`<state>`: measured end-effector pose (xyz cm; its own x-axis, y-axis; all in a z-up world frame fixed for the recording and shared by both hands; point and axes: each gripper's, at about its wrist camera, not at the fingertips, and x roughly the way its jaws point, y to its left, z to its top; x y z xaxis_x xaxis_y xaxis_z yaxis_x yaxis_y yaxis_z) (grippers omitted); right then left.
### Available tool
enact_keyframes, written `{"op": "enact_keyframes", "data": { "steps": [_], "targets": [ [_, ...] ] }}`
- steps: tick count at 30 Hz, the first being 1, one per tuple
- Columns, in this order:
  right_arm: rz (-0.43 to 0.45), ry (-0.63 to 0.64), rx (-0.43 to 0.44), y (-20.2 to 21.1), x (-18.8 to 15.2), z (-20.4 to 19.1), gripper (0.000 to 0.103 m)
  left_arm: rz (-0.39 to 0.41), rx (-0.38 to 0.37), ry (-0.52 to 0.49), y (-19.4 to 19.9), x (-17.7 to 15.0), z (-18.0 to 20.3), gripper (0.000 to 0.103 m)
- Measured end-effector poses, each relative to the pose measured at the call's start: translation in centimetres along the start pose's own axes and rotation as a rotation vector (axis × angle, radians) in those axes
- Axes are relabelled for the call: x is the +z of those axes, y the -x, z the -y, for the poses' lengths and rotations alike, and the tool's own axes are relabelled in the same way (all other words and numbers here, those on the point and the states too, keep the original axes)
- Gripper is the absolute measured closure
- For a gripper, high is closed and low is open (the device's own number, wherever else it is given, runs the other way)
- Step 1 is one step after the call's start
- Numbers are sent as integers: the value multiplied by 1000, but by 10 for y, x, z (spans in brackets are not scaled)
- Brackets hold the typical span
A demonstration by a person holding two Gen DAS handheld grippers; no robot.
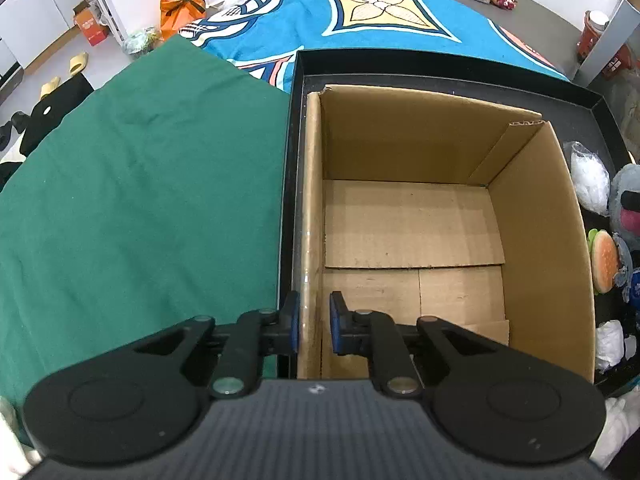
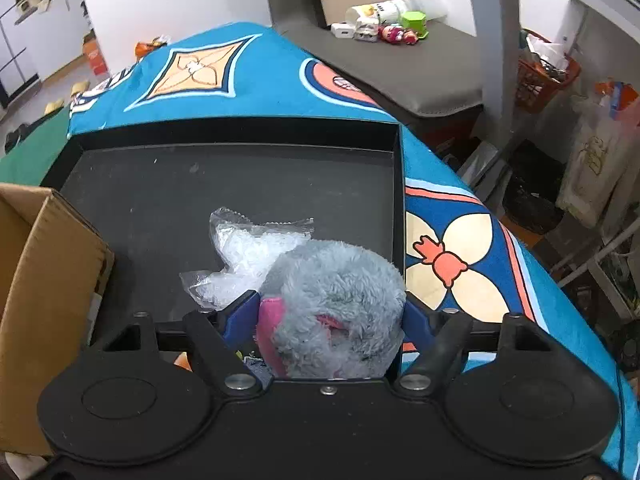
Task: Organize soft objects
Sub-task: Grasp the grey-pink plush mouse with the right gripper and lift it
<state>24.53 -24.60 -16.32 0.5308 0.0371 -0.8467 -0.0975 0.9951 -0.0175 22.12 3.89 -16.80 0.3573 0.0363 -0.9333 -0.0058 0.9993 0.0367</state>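
An open cardboard box [image 1: 416,216] stands empty in a black tray [image 1: 440,68]. My left gripper [image 1: 314,322] straddles the box's left wall, its pads close on either side of it. In the right wrist view my right gripper [image 2: 332,316] is around a grey and pink plush toy [image 2: 332,304], with both blue pads against its sides. A clear plastic bag [image 2: 244,256] of white filling lies just beyond the plush on the tray floor [image 2: 240,176]. The box corner [image 2: 48,264] shows at left. A burger plush [image 1: 604,260] and the grey plush [image 1: 626,196] show at the right edge.
The tray sits on a blue patterned blanket [image 1: 360,20] beside a green cloth [image 1: 140,184]. More white bags [image 1: 588,180] lie right of the box. Small toys and cups [image 2: 384,24] stand on a grey surface at the back. Shelving and bags crowd the right side [image 2: 560,80].
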Motion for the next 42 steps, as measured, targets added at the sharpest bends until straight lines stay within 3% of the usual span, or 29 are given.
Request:
{"op": "enact_keyframes", "data": {
  "steps": [11,25,42],
  "targets": [
    [59,62,-40,30,1,-31,34,74,37,-20,3,-9,9,92],
    [196,120,33,82,6,-61,34,142,45,-19,18,-20,8,89],
    [280,181,107,104,13,-132,34,209,-76,18,29,-29,-12,93]
  ]
}}
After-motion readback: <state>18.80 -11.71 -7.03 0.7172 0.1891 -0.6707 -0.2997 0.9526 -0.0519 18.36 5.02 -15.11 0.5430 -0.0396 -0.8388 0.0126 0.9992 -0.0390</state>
